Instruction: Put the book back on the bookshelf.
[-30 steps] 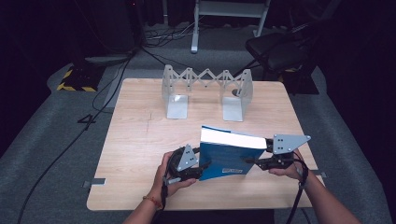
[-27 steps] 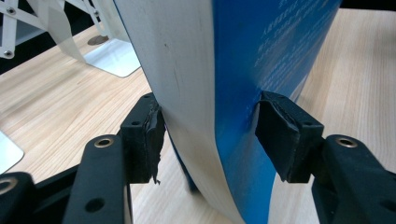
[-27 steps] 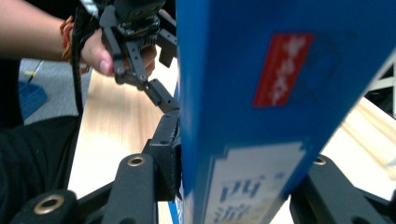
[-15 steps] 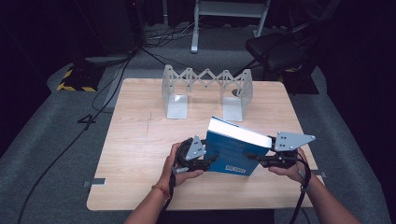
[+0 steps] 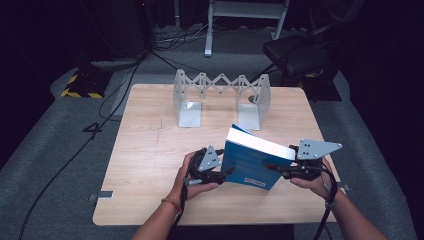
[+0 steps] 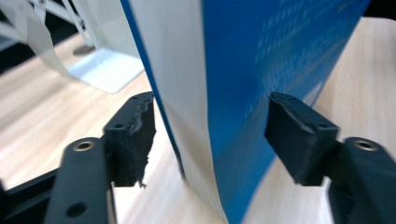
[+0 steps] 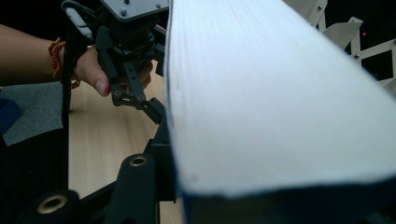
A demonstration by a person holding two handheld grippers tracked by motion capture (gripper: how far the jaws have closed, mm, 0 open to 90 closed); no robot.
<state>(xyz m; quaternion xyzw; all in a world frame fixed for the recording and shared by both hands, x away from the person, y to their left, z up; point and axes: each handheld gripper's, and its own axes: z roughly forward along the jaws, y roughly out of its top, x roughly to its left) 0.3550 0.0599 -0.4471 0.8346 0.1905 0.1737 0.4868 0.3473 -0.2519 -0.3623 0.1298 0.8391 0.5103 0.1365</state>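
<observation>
Two grippers worked on one blue book [image 5: 256, 162], which stood tilted on the near right part of the wooden desk [image 5: 150, 150], its lower edge on the wood and its white page block turned up and away from the person. The right gripper [image 5: 280, 169] pinched the book's right end, probably to hold it upright, because the book leaned and would fall flat alone. The left gripper [image 6: 210, 135] had its fingers [image 6: 135, 135] spread on both sides of the book's other end; they had just been opening, and a gap showed between each pad and the cover, so this side carried no weight.

The book's bottom edge was the pivot, and it sat well inside the desk's front edge. Behind it, the expanding metal bookend rack [image 5: 220, 97] stood apart, with bare wood between. The slot between the rack's two end plates looked free, so I judged there was room to carry the book there.
</observation>
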